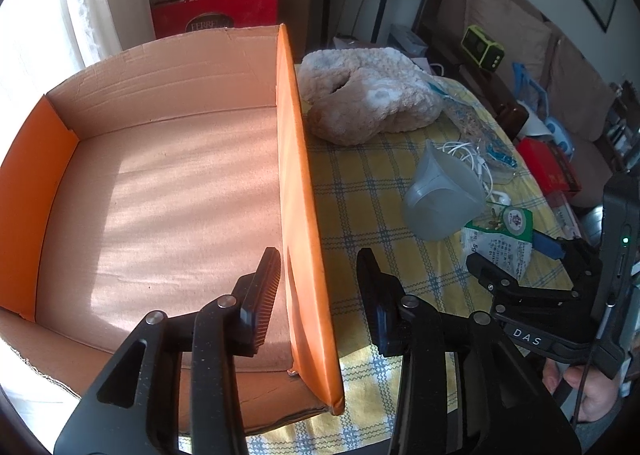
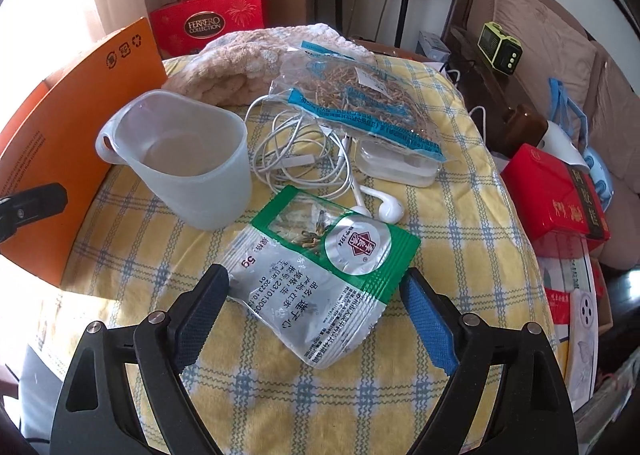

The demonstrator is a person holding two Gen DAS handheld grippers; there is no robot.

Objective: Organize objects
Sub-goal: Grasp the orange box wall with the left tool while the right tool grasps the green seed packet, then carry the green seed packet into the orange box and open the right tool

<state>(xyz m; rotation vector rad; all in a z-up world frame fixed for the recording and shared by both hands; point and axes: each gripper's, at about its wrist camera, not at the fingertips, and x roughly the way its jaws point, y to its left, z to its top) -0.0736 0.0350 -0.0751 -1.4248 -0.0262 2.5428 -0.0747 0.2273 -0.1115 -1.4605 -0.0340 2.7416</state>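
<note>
- Straddling the upright orange side wall of the cardboard box [image 1: 298, 183], the left gripper [image 1: 318, 267] stands partly open: one pad inside the box close to the wall, the other outside and clear of it.
- Hovering over the table's near edge, the right gripper [image 2: 314, 287] gapes wide, holding nothing; the green-and-silver foil sachet [image 2: 320, 279] lies flat on the yellow checked tablecloth [image 2: 460, 255] between its blue-padded fingers [image 2: 430, 325], untouched.
- Beyond the sachet, a translucent plastic measuring cup [image 2: 188, 159] stands upright beside the box.
- White wired earphones [image 2: 304, 167] coil mid-table.
- Behind them lies a clear bag of dried strands [image 2: 352, 99], then a beige fluffy cloth [image 2: 236, 63] at the far edge.
</note>
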